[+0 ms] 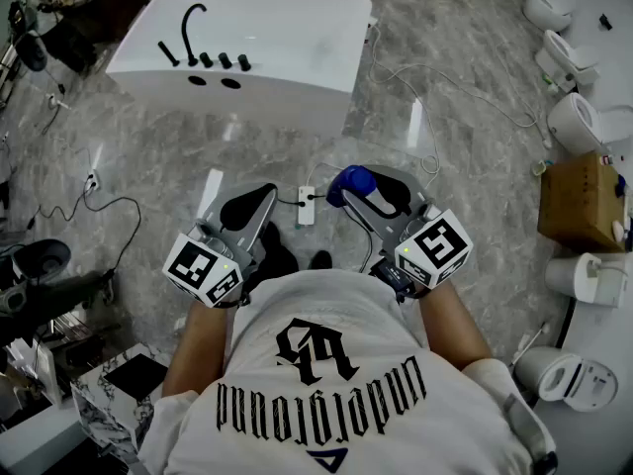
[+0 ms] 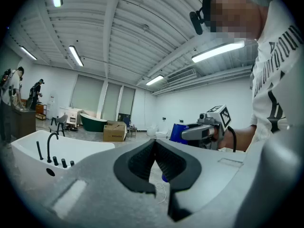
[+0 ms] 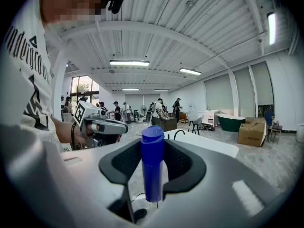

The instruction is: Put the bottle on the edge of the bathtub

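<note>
Bathtub (image 1: 282, 62) first: sat well ahead across the marble floor, white, black faucet (image 1: 191, 23) at one end, wide flat rim left bare, so looked like plenty of landing room. Next, right gripper (image 1: 368, 194): held out front about level, jaws fairly wide but clamped on the blue bottle (image 3: 152, 163), gripped round the body with cap up, presumably to keep it standing for a straight set-down. Left gripper (image 1: 255, 198): carried alongside, jaws together on nothing, probably just parked out of the way since not needed here. Bottle-wise: hung in the air well apart from the tub edge, so read as mid-carry, nothing placed yet. Smallest bit, power strip (image 1: 307, 206) and its cable: lay on the floor between feet and tub, worth stepping around imo.
</note>
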Tool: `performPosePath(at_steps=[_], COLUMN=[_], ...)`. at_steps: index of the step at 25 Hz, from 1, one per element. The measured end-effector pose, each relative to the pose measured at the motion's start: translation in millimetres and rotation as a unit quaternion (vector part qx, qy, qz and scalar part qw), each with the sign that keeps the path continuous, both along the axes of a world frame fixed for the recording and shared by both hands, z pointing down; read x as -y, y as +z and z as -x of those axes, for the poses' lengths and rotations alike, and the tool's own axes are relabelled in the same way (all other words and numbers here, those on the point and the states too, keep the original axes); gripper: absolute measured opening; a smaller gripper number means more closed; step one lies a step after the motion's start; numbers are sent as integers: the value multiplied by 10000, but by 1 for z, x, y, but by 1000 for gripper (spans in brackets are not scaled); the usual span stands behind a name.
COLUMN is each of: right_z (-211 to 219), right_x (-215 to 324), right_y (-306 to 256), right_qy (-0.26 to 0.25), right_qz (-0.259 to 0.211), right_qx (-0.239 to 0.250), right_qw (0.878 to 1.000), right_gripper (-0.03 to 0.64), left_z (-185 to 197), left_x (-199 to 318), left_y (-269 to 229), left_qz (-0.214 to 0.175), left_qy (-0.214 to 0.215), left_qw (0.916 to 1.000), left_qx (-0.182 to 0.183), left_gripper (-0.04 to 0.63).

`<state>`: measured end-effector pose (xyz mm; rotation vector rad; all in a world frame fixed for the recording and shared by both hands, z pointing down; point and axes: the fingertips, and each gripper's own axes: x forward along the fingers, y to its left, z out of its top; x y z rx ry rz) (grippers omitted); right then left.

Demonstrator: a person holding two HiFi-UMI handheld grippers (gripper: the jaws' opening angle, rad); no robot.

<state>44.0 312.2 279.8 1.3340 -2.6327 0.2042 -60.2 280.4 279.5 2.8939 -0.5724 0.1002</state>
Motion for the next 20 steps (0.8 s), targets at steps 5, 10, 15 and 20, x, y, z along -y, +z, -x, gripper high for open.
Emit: performPosePath(at_steps=[5,10,15,20], right_z=[3,7,7,10], right_x=[8,26,59,112], right_y=[6,11,18,22], right_qy=[47,47,117,158], right_qz=[56,100,191,225], right_qx=[14,15,35,-27], right_qw=[10000,9999,9997,9996], right_gripper=[147,147,147,147], left_z=[5,14,16,21], left_x=[8,32,67,120], left_y=[8,17,28,34], left_qz=[69,126,209,276], left_qy=[15,-89,-45,-11], left_qw=[10000,9999,9998,9996], left_qx=[12,21,-4,-28], left_gripper=[8,8,8,8])
